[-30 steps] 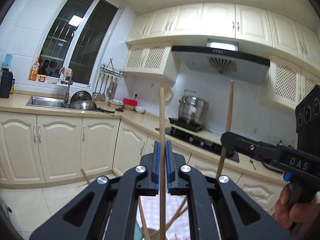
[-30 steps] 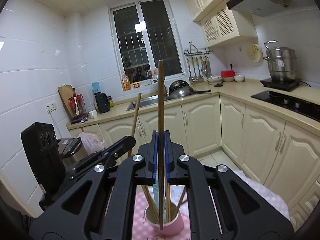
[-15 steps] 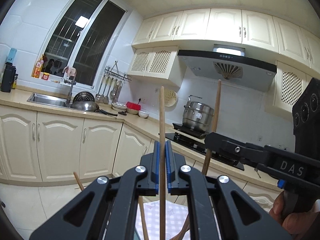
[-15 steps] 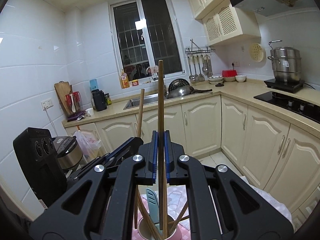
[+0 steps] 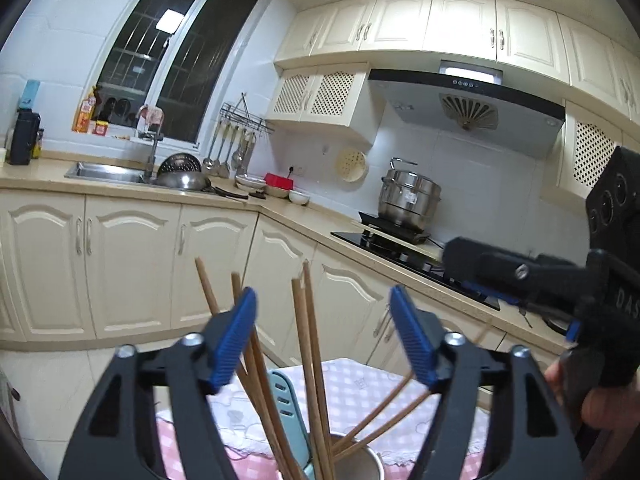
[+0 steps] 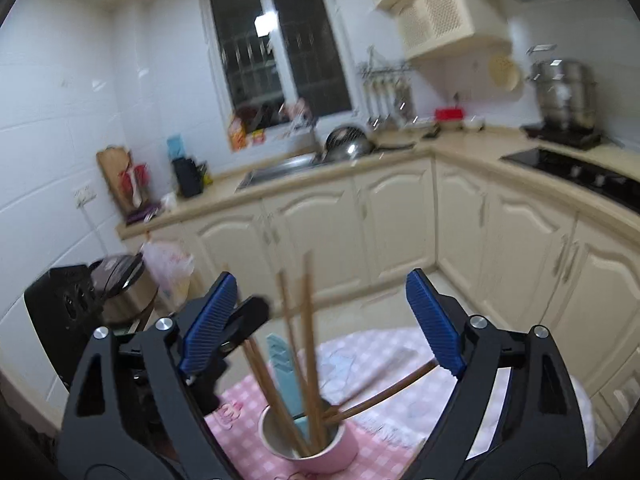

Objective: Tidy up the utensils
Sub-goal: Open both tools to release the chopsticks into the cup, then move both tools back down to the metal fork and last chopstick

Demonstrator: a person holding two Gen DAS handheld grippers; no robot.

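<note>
Over the pink-checked cloth on the bench point(image 6: 384, 420), wooden chopsticks point(image 6: 308, 344) stand in a pink round cup point(image 6: 320, 452). Left gripper point(image 5: 322, 344) and right gripper point(image 6: 320, 320): jaws opening, pinching nothing. Risk: withdrawing jaws snag leaning sticks, tipping the cup.

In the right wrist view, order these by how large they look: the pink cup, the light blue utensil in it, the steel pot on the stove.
1. pink cup
2. steel pot, though it stands farther off
3. light blue utensil, partly hidden in the cup
</note>
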